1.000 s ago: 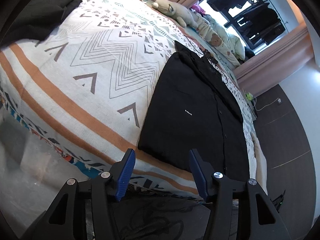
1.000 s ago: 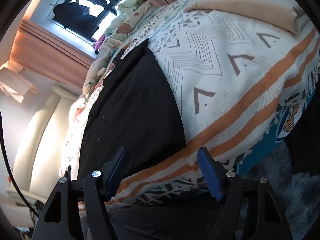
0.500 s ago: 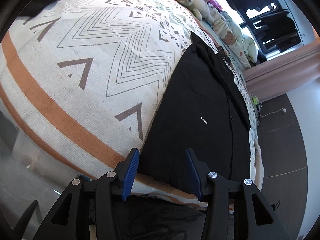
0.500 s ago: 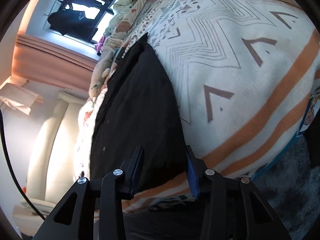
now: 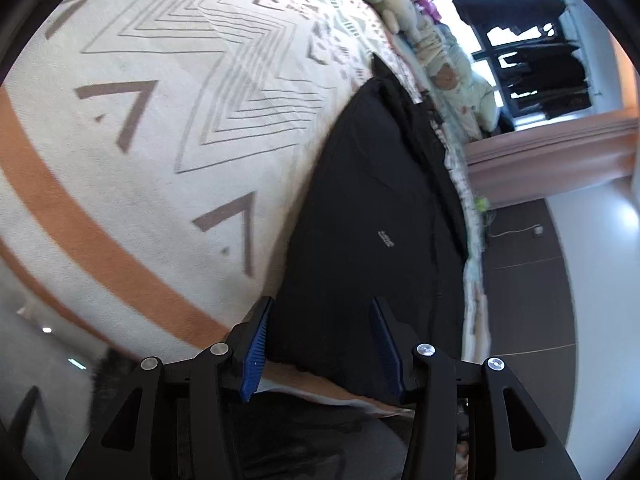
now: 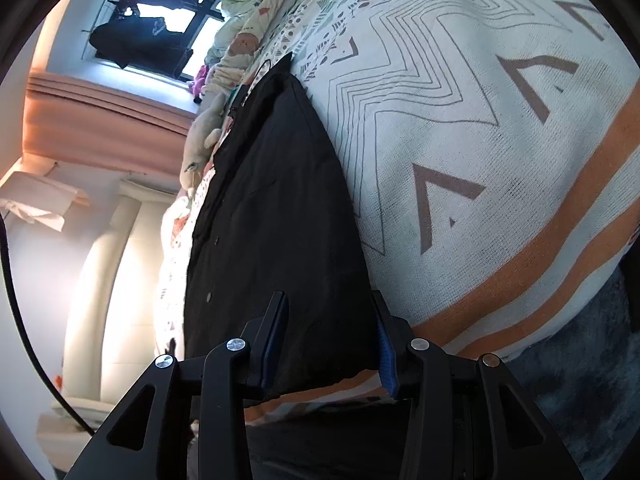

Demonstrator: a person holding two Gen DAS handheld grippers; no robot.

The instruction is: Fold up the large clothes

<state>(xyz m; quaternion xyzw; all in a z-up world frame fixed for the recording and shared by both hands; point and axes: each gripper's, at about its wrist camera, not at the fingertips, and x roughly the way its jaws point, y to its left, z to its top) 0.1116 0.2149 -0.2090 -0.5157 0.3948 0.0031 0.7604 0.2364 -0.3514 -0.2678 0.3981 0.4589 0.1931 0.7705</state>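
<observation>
Black button-front shirt (image 5: 360, 216) lies flat on the zigzag-patterned cream and orange bedspread (image 5: 160, 128), hem nearest; left hand-held gripper (image 5: 322, 344) and right hand-held gripper (image 6: 330, 340) both open, straddling hem corners.

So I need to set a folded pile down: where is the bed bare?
The patterned bedspread lies bare beside the black shirt, out to its orange stripe. The window side is crowded: stuffed toys line the shirt's far edge.
</observation>
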